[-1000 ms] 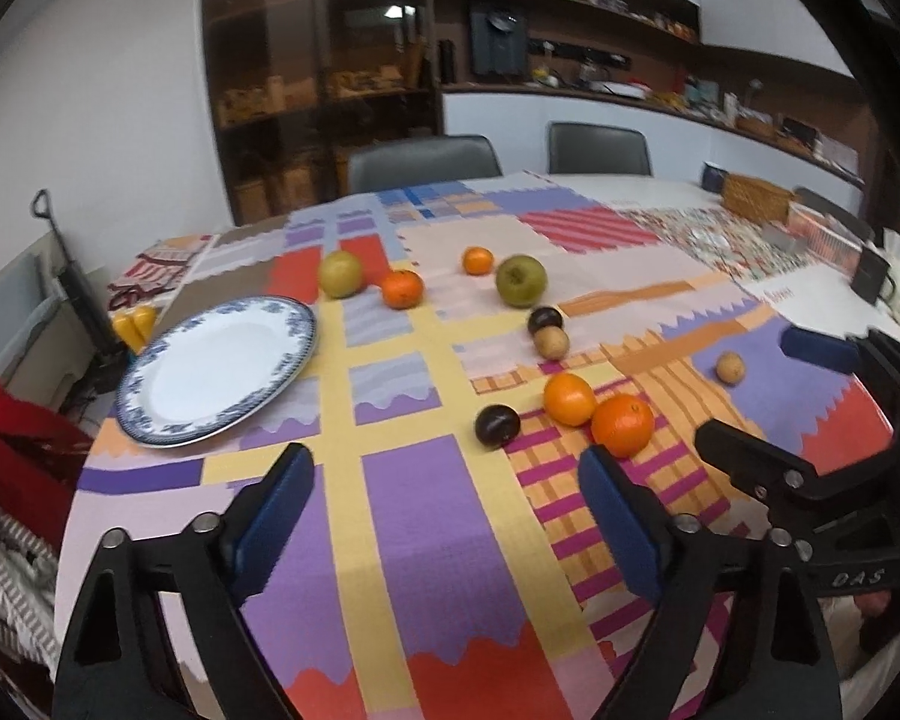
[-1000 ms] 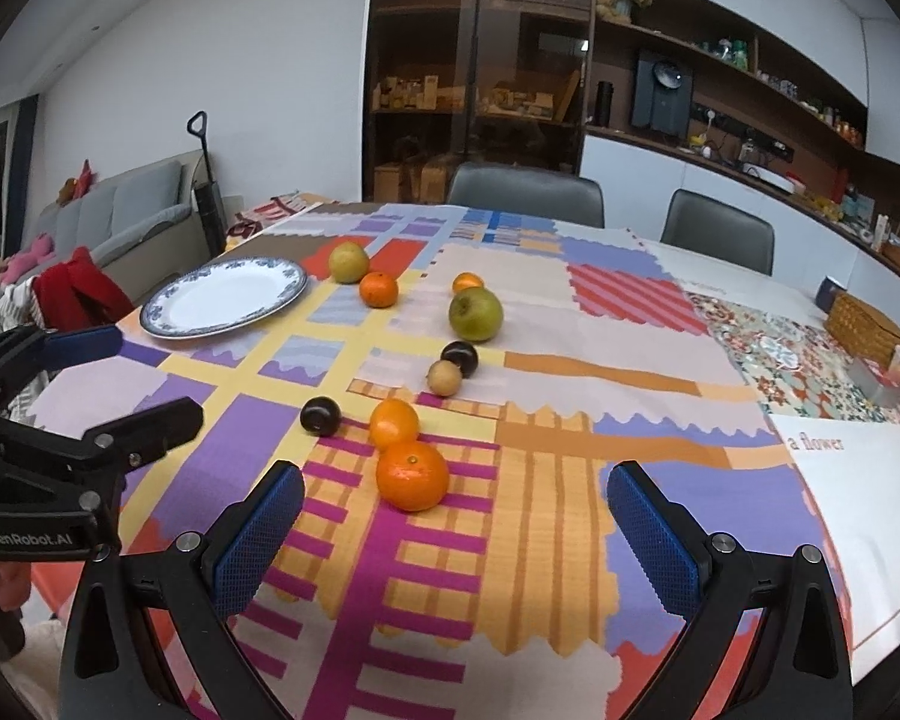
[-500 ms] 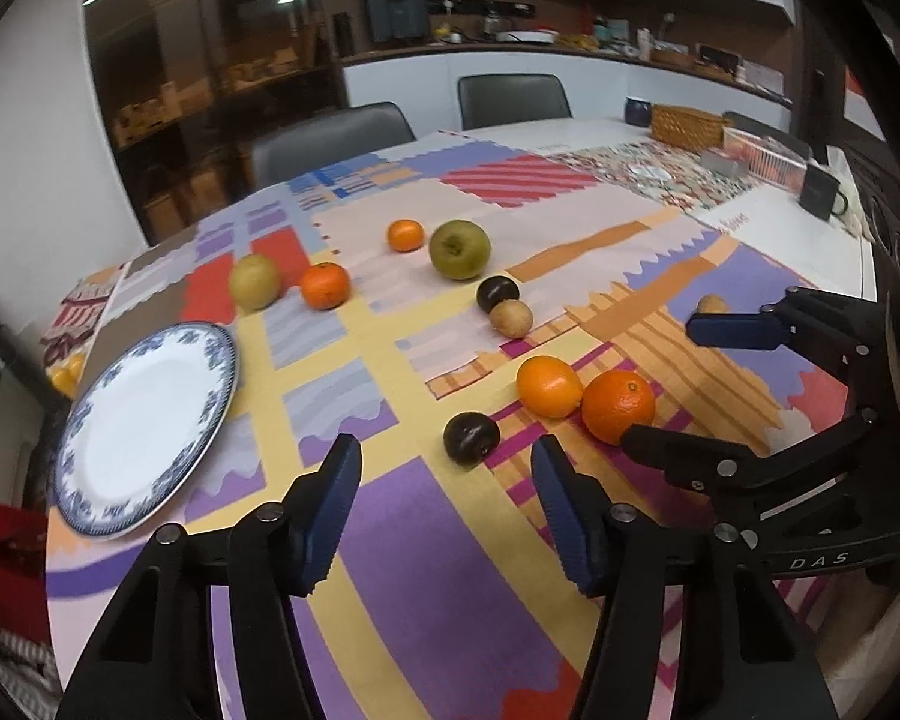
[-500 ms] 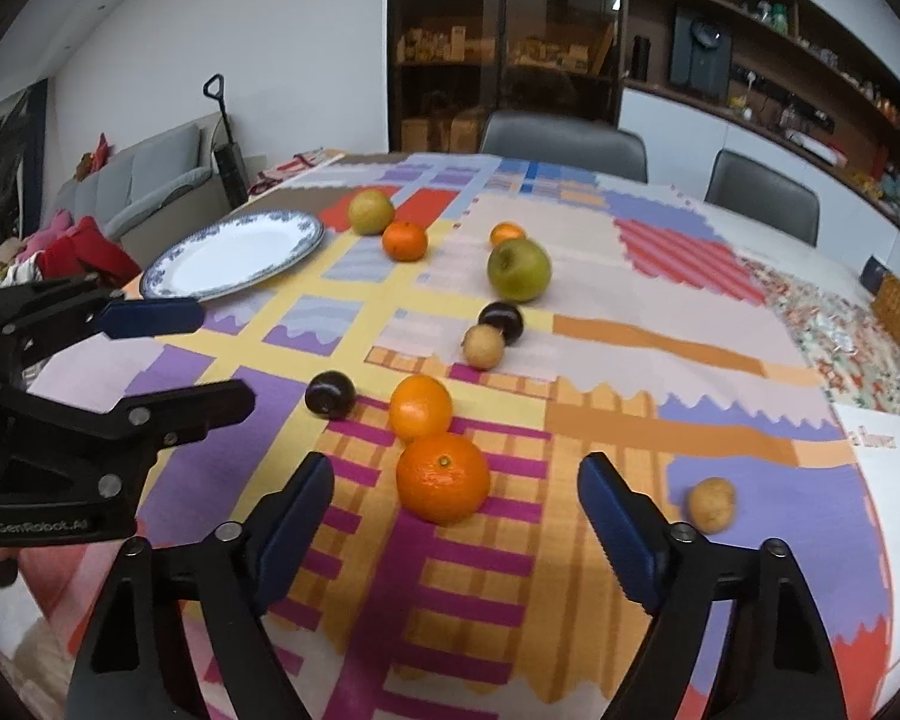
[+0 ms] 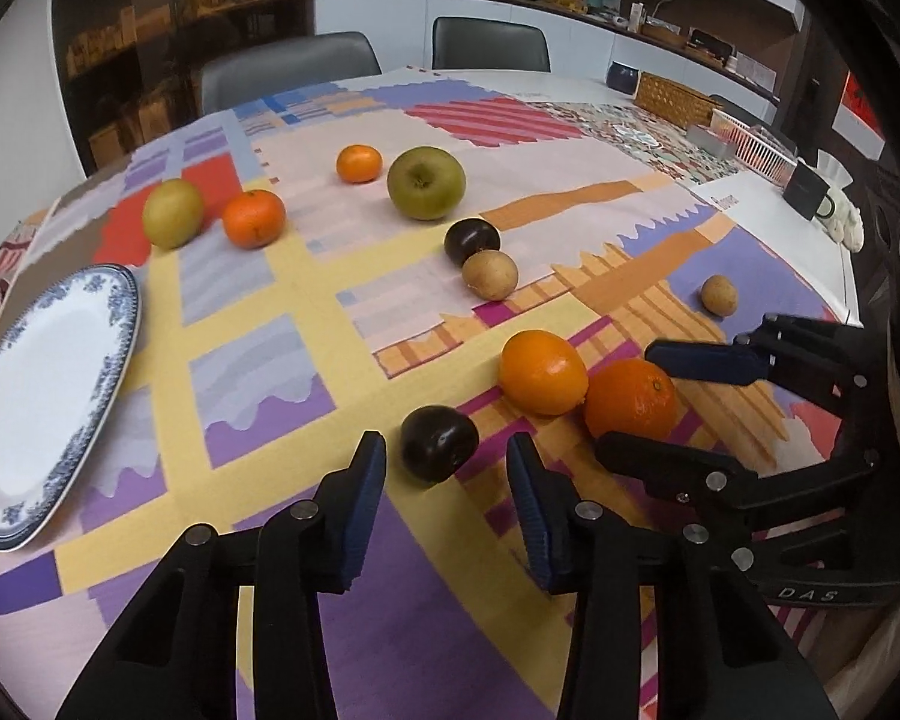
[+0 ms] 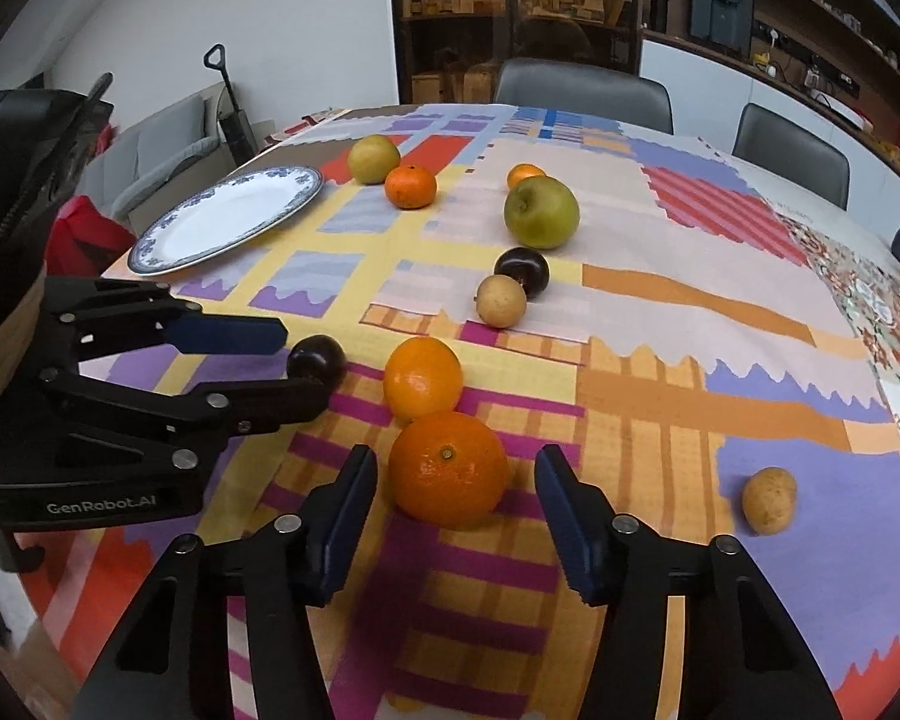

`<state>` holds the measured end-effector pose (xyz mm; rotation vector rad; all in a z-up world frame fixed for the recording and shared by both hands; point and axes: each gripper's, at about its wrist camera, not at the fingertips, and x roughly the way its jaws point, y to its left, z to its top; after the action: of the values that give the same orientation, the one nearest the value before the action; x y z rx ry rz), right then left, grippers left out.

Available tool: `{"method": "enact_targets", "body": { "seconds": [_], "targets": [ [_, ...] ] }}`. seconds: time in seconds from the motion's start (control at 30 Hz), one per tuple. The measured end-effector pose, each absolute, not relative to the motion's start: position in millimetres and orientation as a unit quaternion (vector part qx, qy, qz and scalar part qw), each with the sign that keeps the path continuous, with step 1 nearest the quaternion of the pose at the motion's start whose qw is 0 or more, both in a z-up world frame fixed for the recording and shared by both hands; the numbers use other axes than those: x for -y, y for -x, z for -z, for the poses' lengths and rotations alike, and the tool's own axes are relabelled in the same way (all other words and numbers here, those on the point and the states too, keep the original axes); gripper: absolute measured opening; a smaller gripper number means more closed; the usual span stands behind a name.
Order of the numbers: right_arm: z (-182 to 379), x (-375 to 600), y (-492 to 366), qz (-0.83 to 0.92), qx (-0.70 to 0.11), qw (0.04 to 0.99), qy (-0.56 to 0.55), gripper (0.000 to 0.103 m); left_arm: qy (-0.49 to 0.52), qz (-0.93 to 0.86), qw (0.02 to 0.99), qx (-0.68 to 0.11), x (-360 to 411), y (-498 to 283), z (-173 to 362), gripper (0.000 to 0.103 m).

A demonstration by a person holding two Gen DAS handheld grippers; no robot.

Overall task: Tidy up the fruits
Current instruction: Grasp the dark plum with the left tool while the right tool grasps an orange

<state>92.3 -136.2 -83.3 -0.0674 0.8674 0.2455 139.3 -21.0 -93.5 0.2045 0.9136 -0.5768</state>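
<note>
We hold the left gripper (image 5: 444, 486) low over the patchwork tablecloth (image 5: 258, 276), its blue-padded fingers (image 5: 363, 498) spread apart with nothing between them; a dark plum (image 5: 439, 443) sits just ahead of the gap, at about 12 o'clock from the tips, glossy and nearly black, apart from both pads. In the right wrist view the same plum (image 6: 317, 358) peeks out just past the left gripper's tips.

Our right gripper (image 6: 455, 525) is likewise released, its fingers (image 6: 345, 525) flanking a large orange (image 6: 447, 468) — bright, dimpled skin, small green stem scar facing us. The orange lies partly between the tips, and we cannot tell whether either pad touches it. A smoother, lighter orange (image 6: 423, 377) sits just beyond, at 12 o'clock, touching or nearly touching the first.

Farther up the cloth, a small tan fruit (image 6: 501, 300) rests against a second dark plum (image 6: 522, 270), and a dull green apple (image 6: 541, 211) stands beyond them with a small tangerine (image 6: 525, 174) behind it. At 11 o'clock lie another tangerine (image 6: 411, 186) and a yellow-green pear-like fruit (image 6: 373, 159), side by side. A blue-rimmed white plate (image 6: 168, 246) sits at 10 o'clock near the table edge. A lone tan fruit (image 6: 768, 499) lies at 3 o'clock, well apart from the rest.
</note>
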Motion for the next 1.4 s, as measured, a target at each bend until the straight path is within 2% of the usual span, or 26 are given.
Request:
{"method": "enact_targets", "body": {
  "seconds": [0.27,0.73,1.1,1.4],
  "targets": [
    [91,142,-100,-0.135,-0.440,0.888,0.000,0.044,-0.079,0.256,0.853,-0.447,25,-149,98,0.028],
    [74,141,-87,-0.146,-0.412,0.899,-0.003,0.042,-0.041,0.216,0.875,-0.431,7,-118,78,0.028],
    [37,103,-87,-0.199,-0.371,0.907,0.012,0.042,-0.023,0.136,0.915,-0.380,-48,-89,38,0.028],
    [4,50,-105,-0.245,-0.325,0.913,0.032,0.042,-0.016,0.079,0.934,-0.347,-98,-96,18,0.028]
  ]
}}
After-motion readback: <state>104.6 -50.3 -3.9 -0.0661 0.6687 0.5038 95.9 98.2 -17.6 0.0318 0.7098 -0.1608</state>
